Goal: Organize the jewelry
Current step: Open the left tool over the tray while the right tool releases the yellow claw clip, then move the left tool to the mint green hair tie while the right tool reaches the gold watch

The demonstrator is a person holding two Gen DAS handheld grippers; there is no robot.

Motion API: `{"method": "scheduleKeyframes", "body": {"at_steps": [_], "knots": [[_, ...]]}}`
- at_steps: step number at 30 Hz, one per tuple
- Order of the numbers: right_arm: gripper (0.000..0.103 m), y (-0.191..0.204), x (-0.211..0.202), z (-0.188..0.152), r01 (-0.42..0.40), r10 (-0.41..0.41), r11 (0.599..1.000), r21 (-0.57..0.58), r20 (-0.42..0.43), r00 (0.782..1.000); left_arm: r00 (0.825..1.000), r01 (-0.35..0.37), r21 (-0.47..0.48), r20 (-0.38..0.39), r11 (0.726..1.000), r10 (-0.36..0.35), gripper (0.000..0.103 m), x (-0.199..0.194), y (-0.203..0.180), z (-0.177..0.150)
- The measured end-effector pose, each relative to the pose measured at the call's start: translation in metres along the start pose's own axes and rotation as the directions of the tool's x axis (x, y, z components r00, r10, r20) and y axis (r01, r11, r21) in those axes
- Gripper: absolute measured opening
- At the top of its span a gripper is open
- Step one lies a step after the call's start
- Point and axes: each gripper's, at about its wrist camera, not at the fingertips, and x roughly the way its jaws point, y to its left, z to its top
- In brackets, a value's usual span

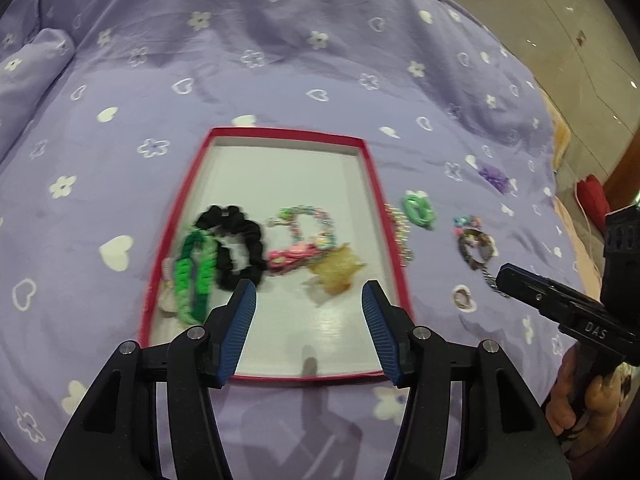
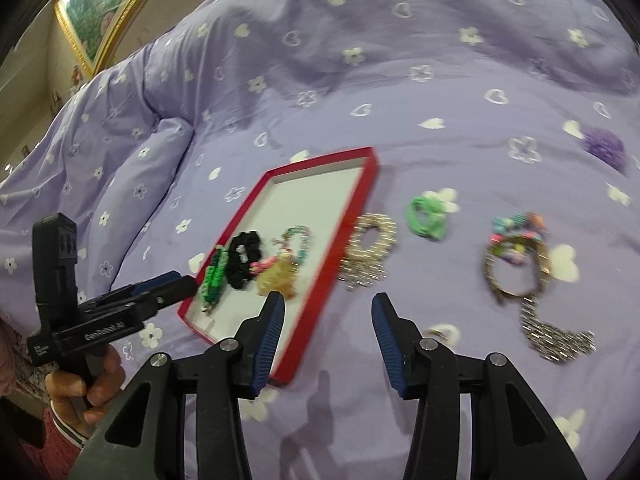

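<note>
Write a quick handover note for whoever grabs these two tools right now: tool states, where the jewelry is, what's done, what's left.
Left tool: open, empty, over the near end of the red-rimmed white tray.
Right tool: open, empty, over the purple flowered bedspread beside the tray.
Done, in the tray: black scrunchie, green braided band, pastel bead bracelet, amber star-shaped clip.
Left on the bedspread: silver rhinestone piece by the tray's edge, green hair tie, bronze bangle with coloured beads, silver chain, purple scrunchie.
</note>
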Motion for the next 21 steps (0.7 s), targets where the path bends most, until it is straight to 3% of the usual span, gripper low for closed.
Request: {"method": "scheduleKeyframes", "body": {"at_steps": [11,21], "knots": [[0.048,-0.064,-0.036,-0.019,0.091,-0.094,0.99,0.11,0.028,0.995,0.998,0.054,0.093,-0.037,0.994,-0.05,0.054,0.019,-0.054,0.001],[0.049,-0.096,-0.046,-0.013,0.15,-0.16,0.977,0.153,0.05,0.986,0.997,0.061,0.132,-0.056,0.989,-0.054,0.054,0.038,-0.082,0.014]]}}
